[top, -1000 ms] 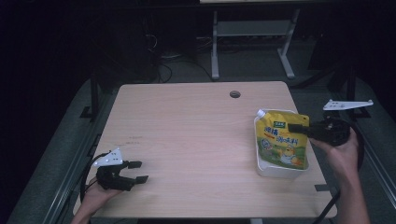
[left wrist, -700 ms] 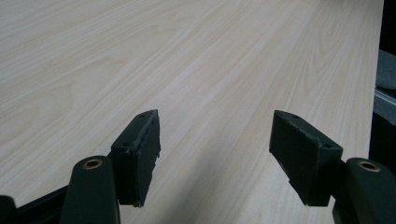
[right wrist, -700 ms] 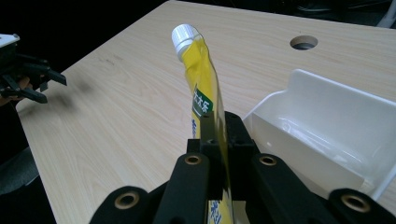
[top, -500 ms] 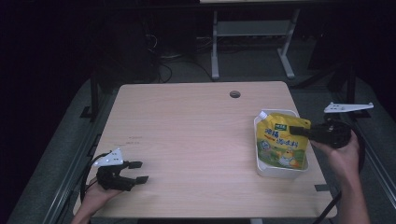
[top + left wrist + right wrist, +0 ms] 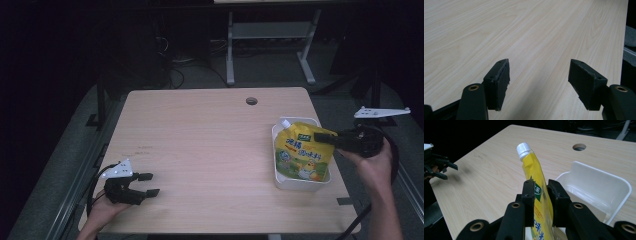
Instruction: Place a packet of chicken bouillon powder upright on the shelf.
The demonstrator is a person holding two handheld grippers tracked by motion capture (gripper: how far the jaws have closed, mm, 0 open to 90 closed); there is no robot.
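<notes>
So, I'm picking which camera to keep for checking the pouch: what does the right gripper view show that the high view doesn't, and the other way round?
Right gripper view: the right tool with its jaws either side of the yellow pouch, plus the bare inside wall of the white tub.

High view: the pouch's printed front, the whole table, the person's right hand and the floor beyond.

Both: pouch, tub, the round hole in the tabletop and the left tool, open over bare wood.

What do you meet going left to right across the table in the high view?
Left gripper → cable hole → white tub with the yellow pouch in it → right gripper, its jaws either side of the pouch's edge.
</notes>
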